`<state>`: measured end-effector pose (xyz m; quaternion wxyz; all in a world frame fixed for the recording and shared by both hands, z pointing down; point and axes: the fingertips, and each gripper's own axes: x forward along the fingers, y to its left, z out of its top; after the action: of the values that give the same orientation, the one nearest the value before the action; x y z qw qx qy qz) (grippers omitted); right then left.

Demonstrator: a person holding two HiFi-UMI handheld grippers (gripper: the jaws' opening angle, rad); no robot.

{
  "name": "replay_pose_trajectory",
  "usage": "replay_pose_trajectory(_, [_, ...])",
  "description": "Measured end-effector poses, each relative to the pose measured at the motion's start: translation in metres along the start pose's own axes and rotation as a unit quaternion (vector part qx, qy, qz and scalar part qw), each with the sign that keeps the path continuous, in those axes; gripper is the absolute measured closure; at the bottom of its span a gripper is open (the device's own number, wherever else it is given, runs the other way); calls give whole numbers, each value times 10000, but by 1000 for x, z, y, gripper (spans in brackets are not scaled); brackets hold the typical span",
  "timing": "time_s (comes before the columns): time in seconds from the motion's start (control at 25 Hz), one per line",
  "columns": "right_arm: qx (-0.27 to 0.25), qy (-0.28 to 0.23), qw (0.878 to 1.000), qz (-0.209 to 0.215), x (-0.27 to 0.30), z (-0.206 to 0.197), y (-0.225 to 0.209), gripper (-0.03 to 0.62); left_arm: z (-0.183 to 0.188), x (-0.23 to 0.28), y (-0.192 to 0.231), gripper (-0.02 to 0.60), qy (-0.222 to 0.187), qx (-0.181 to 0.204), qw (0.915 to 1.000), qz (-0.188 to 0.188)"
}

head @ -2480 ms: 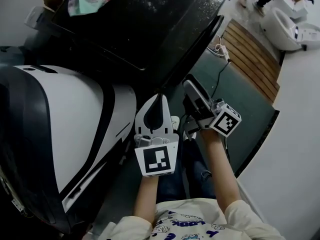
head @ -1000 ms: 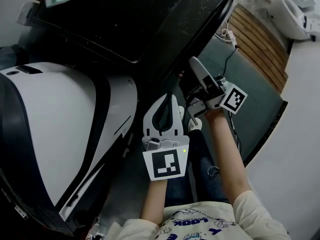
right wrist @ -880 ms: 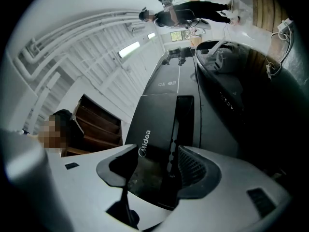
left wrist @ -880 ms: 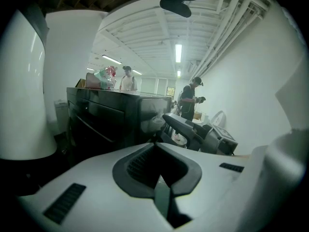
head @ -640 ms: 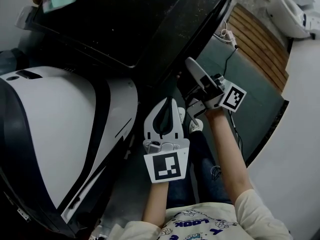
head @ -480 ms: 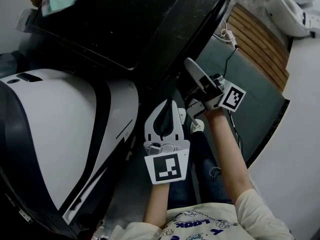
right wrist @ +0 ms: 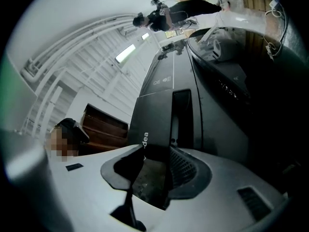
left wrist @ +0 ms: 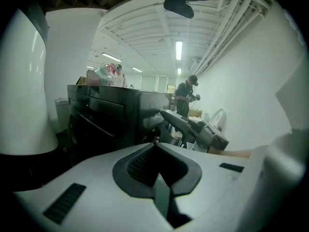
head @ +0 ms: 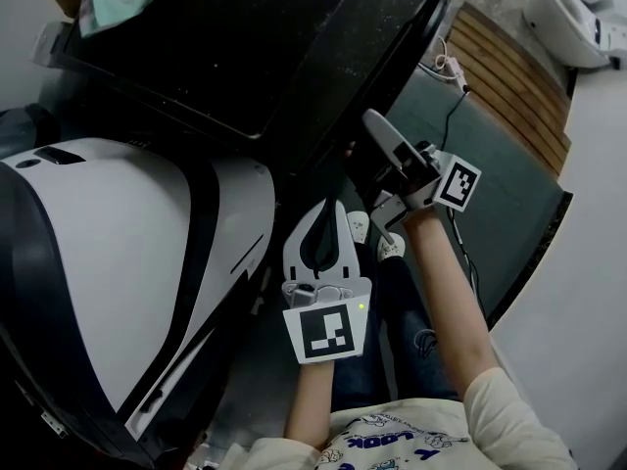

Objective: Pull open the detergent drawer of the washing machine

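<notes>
Right gripper view | hand-held gripper point(right wrist: 157, 149) closing (ribbed pads point(right wrist: 186, 166)) | flat drawer point(right wrist: 159, 115) between

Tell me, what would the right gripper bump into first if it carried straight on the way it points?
The dark drawer front with white lettering. Its edge already sits between the right gripper's closing fingers, so contact seems almost immediate, though depth is hard to judge.

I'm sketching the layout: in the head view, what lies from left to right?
White appliance → left gripper → right gripper, jaws closing around a dark panel → wooden slats.
</notes>
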<state>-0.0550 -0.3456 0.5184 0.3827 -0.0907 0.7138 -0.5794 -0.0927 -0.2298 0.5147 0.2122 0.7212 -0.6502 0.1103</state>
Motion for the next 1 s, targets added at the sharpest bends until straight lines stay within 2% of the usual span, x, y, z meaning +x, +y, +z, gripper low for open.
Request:
replay_pose_trajectory(0.56, [152,27,9998,107,-17,3,4,439,-5,-2,-15,568,14,72,9999,-89])
replay_pose_trajectory(1.0, [146,36,9998,92,-44,9,18,439,-12,-7,-49,568,32,197,9994,-298])
